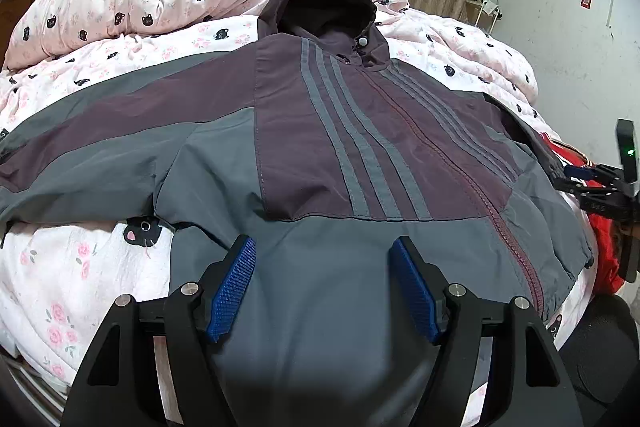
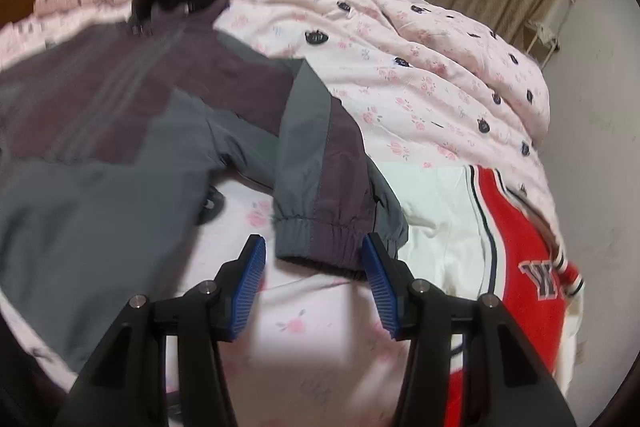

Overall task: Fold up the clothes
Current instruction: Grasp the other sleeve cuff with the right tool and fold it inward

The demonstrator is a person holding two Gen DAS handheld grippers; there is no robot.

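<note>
Jacket (image 1: 320, 147) spread flat for folding; left gripper (image 1: 324, 255) wide over hem, right gripper (image 2: 314, 251) wide astride sleeve cuff (image 2: 320, 237), nothing clamped

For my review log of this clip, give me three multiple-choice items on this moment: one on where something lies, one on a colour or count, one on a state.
1. Where does the red and white garment lie?
A. Beside the jacket's sleeve cuff, on the bed
B. On top of the jacket's hood
C. Hanging on the curtain

2. How many grey stripes run down the panel left of the jacket's zipper in the left wrist view?
A. One
B. Three
C. Five

3. What is the state of the left gripper?
A. Shut on the hood
B. Shut on the quilt
C. Open above the jacket's grey lower panel

Answers: 1 A, it lies just right of the cuff on the floral quilt. 2 B, three parallel bands show there. 3 C, both blue pads stand apart over flat fabric.
</note>
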